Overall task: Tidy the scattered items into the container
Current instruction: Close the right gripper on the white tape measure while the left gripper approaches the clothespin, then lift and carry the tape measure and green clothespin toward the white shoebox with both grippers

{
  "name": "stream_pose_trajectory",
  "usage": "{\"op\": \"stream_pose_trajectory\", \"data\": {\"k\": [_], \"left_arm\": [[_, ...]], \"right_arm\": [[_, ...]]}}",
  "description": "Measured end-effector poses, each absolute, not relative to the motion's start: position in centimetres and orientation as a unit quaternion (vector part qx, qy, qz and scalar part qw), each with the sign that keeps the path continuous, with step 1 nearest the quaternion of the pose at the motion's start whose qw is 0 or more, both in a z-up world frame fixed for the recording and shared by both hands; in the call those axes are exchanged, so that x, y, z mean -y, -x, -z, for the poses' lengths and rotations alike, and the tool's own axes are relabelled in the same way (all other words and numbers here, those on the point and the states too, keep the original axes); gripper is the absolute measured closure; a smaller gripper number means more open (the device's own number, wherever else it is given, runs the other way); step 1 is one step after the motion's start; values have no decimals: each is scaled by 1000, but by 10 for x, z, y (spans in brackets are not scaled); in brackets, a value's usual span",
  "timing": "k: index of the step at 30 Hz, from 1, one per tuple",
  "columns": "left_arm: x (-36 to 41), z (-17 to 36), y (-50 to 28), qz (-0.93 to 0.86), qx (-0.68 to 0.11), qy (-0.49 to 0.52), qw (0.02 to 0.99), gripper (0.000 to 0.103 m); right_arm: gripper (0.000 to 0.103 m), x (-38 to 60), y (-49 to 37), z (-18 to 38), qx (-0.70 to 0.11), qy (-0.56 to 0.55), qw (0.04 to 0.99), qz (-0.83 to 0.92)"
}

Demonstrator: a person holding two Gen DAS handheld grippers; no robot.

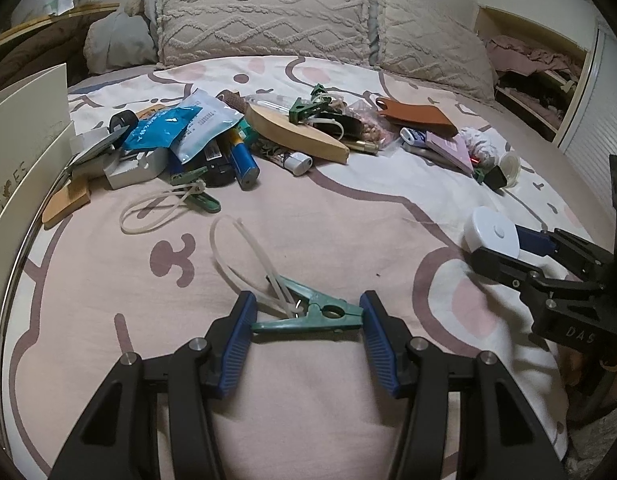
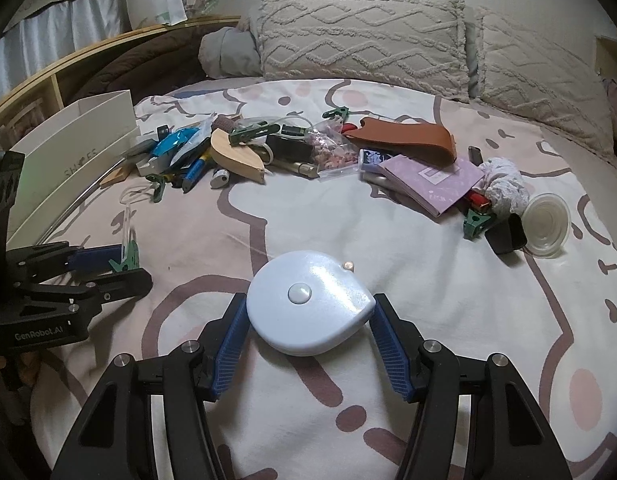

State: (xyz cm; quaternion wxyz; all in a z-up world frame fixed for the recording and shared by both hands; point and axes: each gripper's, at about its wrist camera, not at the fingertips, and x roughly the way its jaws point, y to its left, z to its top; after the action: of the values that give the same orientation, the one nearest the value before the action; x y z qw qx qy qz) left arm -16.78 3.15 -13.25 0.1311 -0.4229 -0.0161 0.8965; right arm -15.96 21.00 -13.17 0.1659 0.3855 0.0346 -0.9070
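Observation:
My left gripper [image 1: 307, 306] is shut on a green clothes peg [image 1: 324, 312] with a white zip-tie loop [image 1: 236, 248] threaded through it, low over the pink bedspread. The right wrist view shows that peg [image 2: 126, 260] between the left gripper's fingers [image 2: 96, 260]. My right gripper [image 2: 308, 308] is shut on a white round tape measure [image 2: 304, 300], one pad on each side. The same tape measure [image 1: 492, 232] shows at the right edge of the left wrist view. A white shoe box [image 1: 24, 140] [image 2: 68, 140] stands open at the bed's left side.
Scattered items lie across the bed: blue packets [image 1: 164, 128], a wooden piece [image 1: 292, 132], a brown leather case [image 2: 408, 136], a purple booklet [image 2: 432, 180], a clear plastic lid [image 2: 546, 226], and another peg with a zip tie [image 1: 196, 200]. Pillows [image 1: 264, 12] line the back.

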Motion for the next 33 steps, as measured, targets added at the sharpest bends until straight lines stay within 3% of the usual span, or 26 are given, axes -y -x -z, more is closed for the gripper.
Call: {"op": "stream_pose_trajectory", "data": {"k": [15, 33], "left_arm": [[-32, 96, 160, -916, 18, 378, 134, 50], [-14, -2, 165, -955, 7, 274, 110, 50]], "right_arm": [[41, -209, 149, 104, -27, -343, 168, 924], [41, -197, 154, 29, -38, -266, 159, 950]]}}
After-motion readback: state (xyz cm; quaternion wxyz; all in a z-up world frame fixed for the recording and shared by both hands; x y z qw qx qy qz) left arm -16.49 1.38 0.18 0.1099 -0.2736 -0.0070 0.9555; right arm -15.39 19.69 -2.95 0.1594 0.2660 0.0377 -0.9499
